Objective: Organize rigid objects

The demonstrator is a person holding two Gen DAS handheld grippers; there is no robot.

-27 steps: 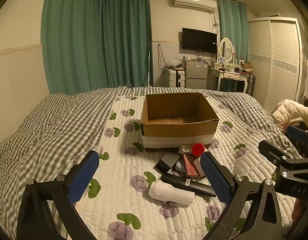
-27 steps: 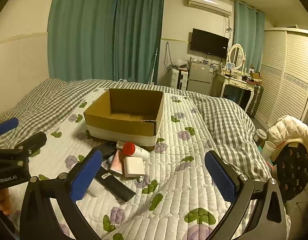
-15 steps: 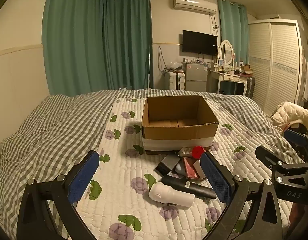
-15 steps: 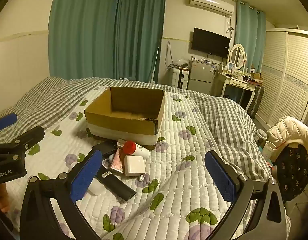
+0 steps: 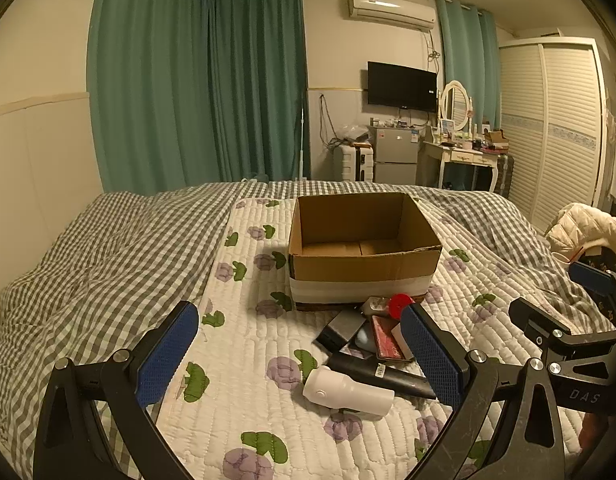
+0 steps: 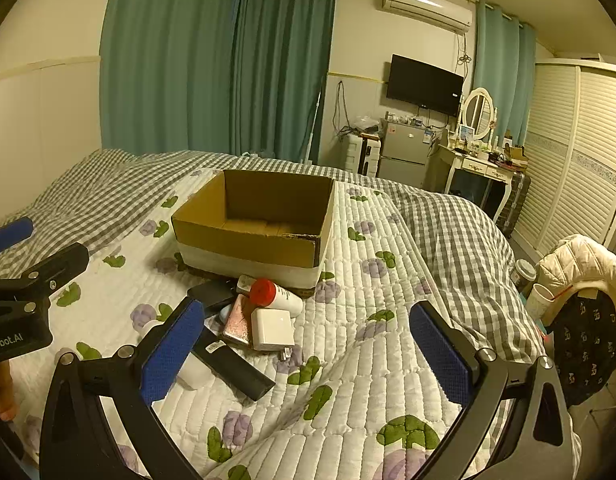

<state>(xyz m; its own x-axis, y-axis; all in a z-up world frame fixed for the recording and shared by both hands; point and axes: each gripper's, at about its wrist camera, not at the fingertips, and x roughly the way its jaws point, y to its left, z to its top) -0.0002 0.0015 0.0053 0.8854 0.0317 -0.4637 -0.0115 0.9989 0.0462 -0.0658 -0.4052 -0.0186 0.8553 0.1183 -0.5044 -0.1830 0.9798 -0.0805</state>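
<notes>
Both tools hover above the bed's near edge, each with its blue pads spread wide and gripping nothing: the left tool [image 5: 300, 354] and the right tool [image 6: 306, 354]. An open cardboard box [image 5: 362, 252] sits on the floral quilt [image 5: 244, 320] toward the middle of the bed. Just before the box's near wall lies a cluster: a red-capped bottle [image 6: 278, 296], a white charger [image 6: 273, 328], a long black device [image 6: 234, 368] and a white cylinder [image 5: 348, 392]
</notes>
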